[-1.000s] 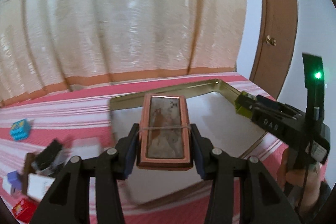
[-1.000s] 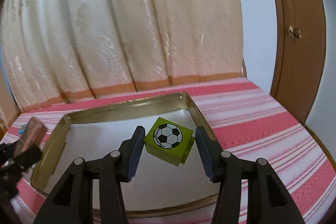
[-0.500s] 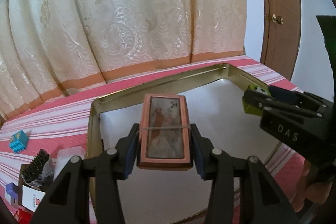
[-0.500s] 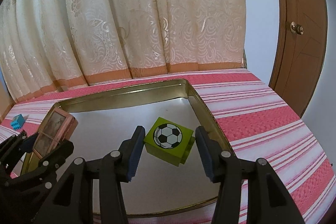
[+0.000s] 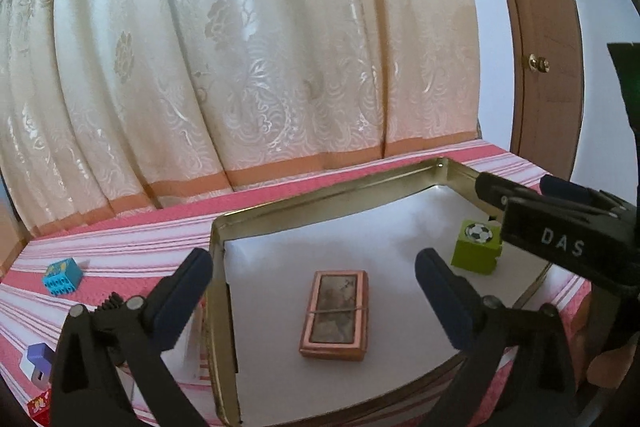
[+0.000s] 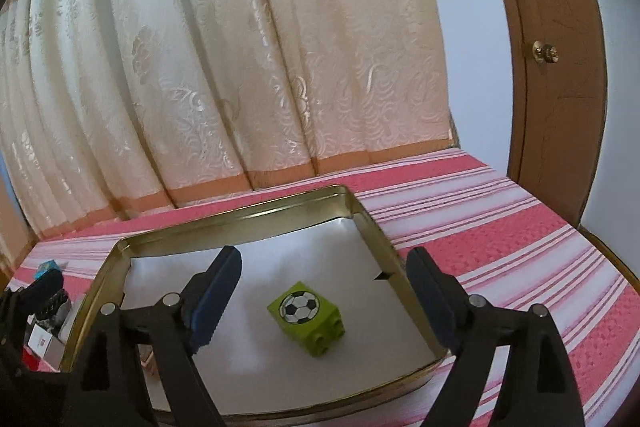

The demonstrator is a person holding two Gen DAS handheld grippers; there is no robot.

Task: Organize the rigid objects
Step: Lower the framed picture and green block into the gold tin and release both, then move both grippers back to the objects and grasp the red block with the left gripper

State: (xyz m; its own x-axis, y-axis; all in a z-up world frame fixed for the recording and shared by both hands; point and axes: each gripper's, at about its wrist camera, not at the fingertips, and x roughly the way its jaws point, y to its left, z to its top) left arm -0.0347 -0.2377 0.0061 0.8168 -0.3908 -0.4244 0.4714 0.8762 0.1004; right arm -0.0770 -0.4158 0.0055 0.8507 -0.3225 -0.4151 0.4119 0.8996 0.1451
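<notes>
A pink-framed flat box (image 5: 335,310) with a rubber band lies on the white floor of a gold-rimmed metal tray (image 5: 320,193). My left gripper (image 5: 316,285) hangs above it, its jaws opening wide, pads clear of the box. A green brick with a football print (image 6: 307,315) rests in the same tray (image 6: 240,217), also seen as the green brick (image 5: 477,247) at the tray's right. Around it stands my right gripper (image 6: 320,291), jaws opening, nothing touching the pads. The right gripper's body (image 5: 560,239) shows at the right of the left wrist view.
The tray sits on a pink-and-white striped cloth (image 6: 500,227). Left of the tray lie a blue brick (image 5: 62,277), a purple-and-white piece (image 5: 36,363), a small red box (image 5: 38,405) and other small items (image 6: 48,323). A cream curtain and a brown door (image 6: 560,67) stand behind.
Both grippers have opened. The pink-framed box left the left jaws and now lies in the tray; the green brick left the right jaws and rests on the tray floor.
</notes>
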